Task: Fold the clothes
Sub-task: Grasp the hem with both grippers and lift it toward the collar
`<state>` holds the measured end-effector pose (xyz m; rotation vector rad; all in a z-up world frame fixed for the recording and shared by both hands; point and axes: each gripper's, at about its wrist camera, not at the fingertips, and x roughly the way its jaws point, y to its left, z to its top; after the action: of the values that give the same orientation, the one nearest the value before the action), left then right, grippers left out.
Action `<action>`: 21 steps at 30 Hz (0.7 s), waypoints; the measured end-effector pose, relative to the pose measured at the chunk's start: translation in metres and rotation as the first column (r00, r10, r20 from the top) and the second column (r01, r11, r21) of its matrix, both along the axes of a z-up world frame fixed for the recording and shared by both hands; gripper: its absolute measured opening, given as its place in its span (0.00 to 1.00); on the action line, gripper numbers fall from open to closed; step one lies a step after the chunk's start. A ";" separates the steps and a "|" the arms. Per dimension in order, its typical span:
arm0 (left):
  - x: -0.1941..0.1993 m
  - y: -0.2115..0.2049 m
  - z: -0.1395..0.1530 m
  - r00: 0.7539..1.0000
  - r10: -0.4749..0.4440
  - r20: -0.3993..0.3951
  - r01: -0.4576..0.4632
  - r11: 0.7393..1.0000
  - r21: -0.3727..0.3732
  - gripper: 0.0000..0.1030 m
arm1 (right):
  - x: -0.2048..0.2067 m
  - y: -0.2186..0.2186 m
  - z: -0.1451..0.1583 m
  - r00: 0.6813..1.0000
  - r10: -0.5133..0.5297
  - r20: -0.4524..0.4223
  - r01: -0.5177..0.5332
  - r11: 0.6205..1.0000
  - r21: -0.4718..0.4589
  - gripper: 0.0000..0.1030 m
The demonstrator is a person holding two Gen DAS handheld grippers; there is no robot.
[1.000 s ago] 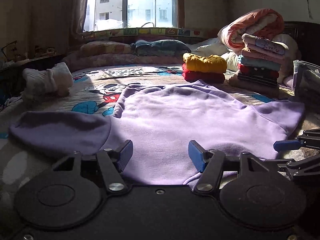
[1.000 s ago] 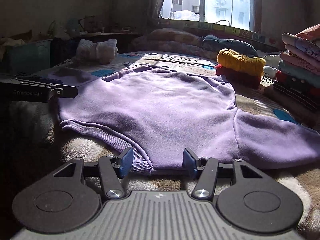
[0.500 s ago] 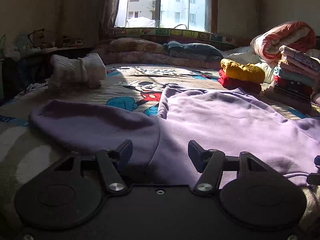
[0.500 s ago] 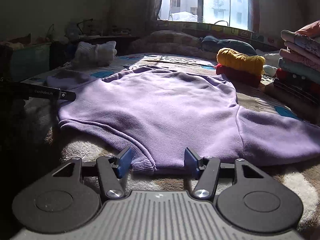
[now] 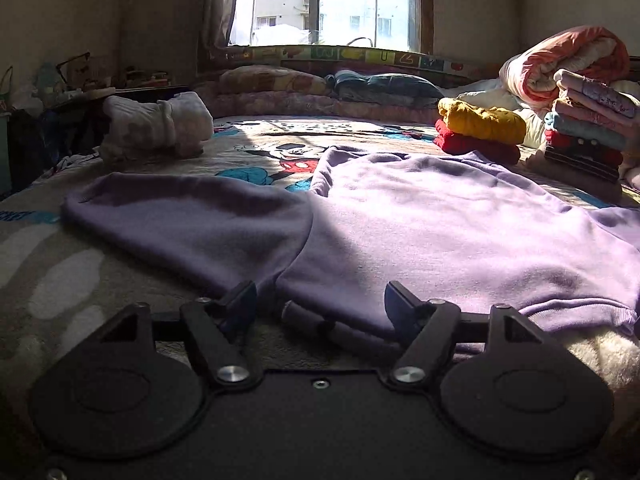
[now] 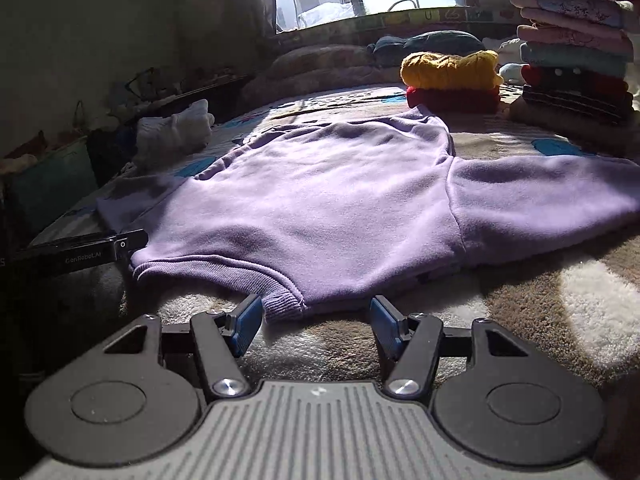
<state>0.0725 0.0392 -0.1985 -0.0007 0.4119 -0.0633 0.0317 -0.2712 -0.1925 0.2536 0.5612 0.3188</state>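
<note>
Lilac sweatshirt (image 5: pixel 440 220); cartoon-print blanket (image 5: pixel 248 148); yellow (image 5: pixel 480 122) over red (image 5: pixel 476 146) folded knits; blue, perhaps rubber, pads (image 6: pixel 246 322).

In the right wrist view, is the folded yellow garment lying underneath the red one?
No: the yellow garment sits on top of the red garment, behind the spread purple sweatshirt.

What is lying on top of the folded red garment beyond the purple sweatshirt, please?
A folded yellow garment rests directly on the red garment, covering its top, so only the red front edge shows. Whether anything lies between them cannot be seen.
</note>
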 end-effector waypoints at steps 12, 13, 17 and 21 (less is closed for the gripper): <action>-0.020 -0.098 0.018 0.957 -0.288 -0.024 0.288 0.944 0.159 0.70 | -0.010 -0.138 -0.041 0.898 -0.399 -0.183 0.426 0.688 0.588 0.55; -0.022 -0.111 0.017 0.946 -0.321 -0.036 0.322 0.929 0.183 0.70 | -0.011 -0.145 -0.041 0.889 -0.421 -0.179 0.439 0.676 0.592 0.54; -0.035 -0.179 0.011 0.899 -0.435 -0.053 0.424 0.832 0.359 0.70 | -0.015 -0.172 -0.041 0.848 -0.505 -0.163 0.489 0.624 0.609 0.61; -0.026 -0.236 0.007 0.860 -0.503 -0.083 0.482 0.751 0.451 0.70 | -0.022 -0.198 -0.044 0.806 -0.570 -0.159 0.527 0.568 0.632 0.62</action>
<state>0.0461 -0.1967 -0.1916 0.5855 0.3652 -0.4927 0.0098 -0.4695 -0.2366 1.0880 0.2557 -0.1141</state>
